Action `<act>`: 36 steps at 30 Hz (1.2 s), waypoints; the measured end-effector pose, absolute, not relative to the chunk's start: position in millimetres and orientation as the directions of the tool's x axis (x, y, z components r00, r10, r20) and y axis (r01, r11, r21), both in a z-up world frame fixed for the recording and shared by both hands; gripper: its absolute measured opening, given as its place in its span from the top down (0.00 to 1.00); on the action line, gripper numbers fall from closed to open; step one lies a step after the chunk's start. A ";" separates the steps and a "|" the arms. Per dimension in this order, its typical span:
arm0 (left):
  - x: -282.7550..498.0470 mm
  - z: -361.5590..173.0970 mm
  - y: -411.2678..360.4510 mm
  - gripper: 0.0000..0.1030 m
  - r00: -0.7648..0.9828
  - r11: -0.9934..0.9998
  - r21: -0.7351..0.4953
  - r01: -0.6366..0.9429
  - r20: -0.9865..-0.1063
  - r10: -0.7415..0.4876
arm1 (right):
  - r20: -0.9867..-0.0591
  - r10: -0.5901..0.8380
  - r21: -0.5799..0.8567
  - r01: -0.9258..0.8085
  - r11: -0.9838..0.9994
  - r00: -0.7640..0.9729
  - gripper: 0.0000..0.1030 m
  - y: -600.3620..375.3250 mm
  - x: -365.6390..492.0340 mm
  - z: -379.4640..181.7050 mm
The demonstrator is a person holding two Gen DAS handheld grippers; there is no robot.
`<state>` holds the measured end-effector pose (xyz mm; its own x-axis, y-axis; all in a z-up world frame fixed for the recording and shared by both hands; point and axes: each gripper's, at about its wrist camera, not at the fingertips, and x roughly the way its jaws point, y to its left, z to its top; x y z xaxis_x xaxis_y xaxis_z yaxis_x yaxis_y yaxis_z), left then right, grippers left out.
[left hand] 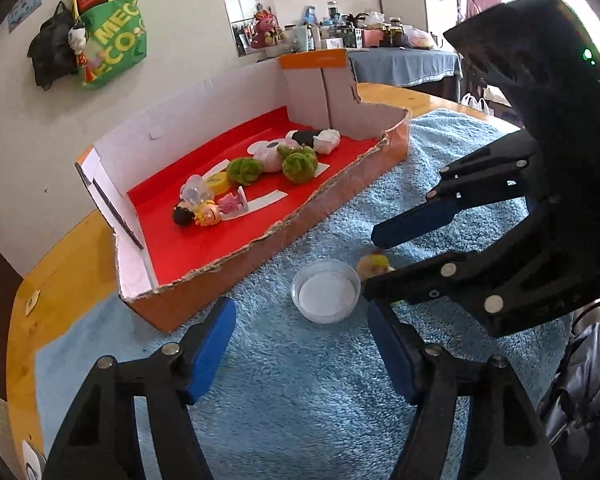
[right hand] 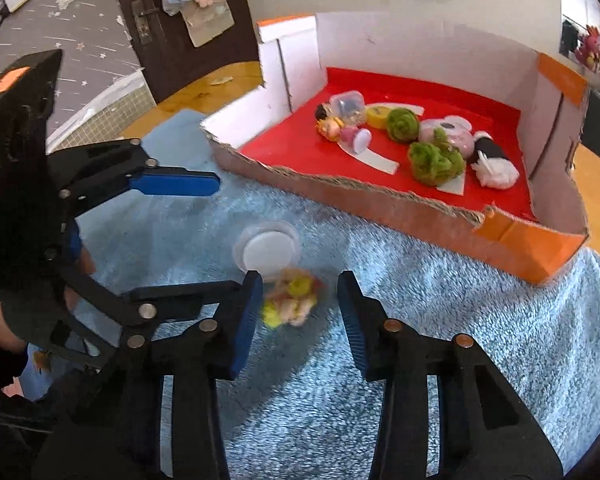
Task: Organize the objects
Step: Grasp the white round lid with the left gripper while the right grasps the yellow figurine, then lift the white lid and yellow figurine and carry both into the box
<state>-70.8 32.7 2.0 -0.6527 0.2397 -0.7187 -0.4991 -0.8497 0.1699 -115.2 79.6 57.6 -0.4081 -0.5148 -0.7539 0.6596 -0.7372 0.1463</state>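
Note:
A small yellow and pink toy (right hand: 290, 298) lies on the blue towel (right hand: 460, 300), blurred, between the open fingers of my right gripper (right hand: 300, 308). It also shows in the left wrist view (left hand: 374, 265), partly hidden behind the right gripper (left hand: 374, 264). A clear round lid (left hand: 326, 291) lies beside the toy; it also shows in the right wrist view (right hand: 267, 249). My left gripper (left hand: 302, 336) is open and empty over the towel, just short of the lid. The cardboard box (left hand: 340, 196) with a red floor holds several toys, among them green pompoms (left hand: 298, 164) and small dolls (left hand: 198, 213).
The box (right hand: 520, 248) stands on the towel's far side on a round wooden table (left hand: 60, 272). A wall with hanging bags (left hand: 112, 40) stands behind. A cluttered table (left hand: 380, 36) stands at the back. A door (right hand: 180, 20) is at the far left in the right wrist view.

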 end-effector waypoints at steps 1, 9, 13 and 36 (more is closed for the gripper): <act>-70.5 3.0 32.0 0.30 -0.654 -0.847 0.170 -0.503 -0.715 0.245 | -0.755 -0.512 0.137 0.666 -0.734 -0.410 0.65 78.8 -114.5 58.6; -70.3 5.5 39.4 0.31 -0.650 -0.793 0.194 -0.578 -0.697 0.304 | -0.788 -0.487 0.137 0.664 -0.735 -0.377 0.74 77.9 -122.6 48.5; -79.3 2.1 44.0 0.31 -0.643 -0.778 0.211 -0.592 -0.705 0.298 | -0.805 -0.428 0.066 0.654 -0.754 -0.412 0.78 82.1 -121.0 51.7; -91.5 -5.0 40.7 0.59 -0.655 -0.847 0.163 -0.506 -0.711 0.254 | -0.798 -0.376 0.030 0.591 -0.806 -0.472 0.79 93.1 -124.1 51.3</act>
<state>-91.5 40.7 -5.0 -0.6551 0.2545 -0.7114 -0.5064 -0.8467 0.1634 -124.1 93.1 51.3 -0.4717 -0.3756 -0.7978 0.5905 -0.8064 0.0304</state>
